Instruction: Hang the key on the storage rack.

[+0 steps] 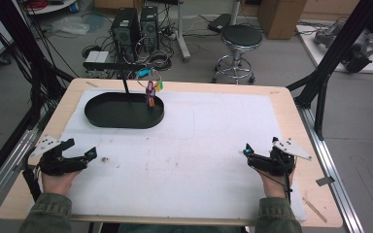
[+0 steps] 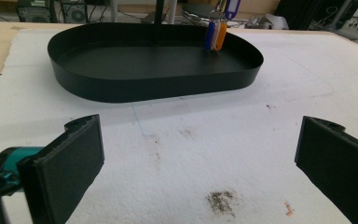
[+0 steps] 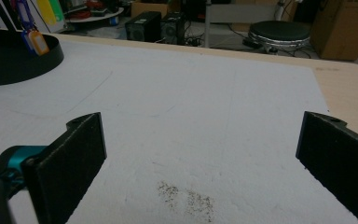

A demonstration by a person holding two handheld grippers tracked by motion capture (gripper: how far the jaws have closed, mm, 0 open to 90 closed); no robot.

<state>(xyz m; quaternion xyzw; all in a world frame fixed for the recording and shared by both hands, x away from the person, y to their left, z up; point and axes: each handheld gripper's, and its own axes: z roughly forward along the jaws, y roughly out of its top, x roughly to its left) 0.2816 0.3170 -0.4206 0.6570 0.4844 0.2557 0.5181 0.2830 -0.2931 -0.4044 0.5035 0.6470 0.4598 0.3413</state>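
Right now both pairs of tongs rest low on the surface (image 1: 281, 104) with their jaws spread wide and nothing between them — the left tongs (image 1: 80, 149) at the near left, the right tongs (image 1: 260, 148) at the near right, well apart from each other. Ahead of the left tongs, and far off to the left of the right tongs, sits a black oval tray (image 1: 102, 114) on the white mat (image 1: 213, 145). A thin post (image 1: 125, 82) rises from the tray, and from its arm a bunch of coloured key tags (image 1: 150, 92) hangs over the tray's far right end, the lowest tags reaching just about to the tray floor. Judging by looks, the tags are light, thin plastic on a ring: stiff singly, but loose and prone to swing as a bunch, and probably slick. The safest hold seems to be across the flat faces of the tags, near mid-length. Their long axis runs vertically, tips pointing down into the tray — whether they touch it I cannot tell.
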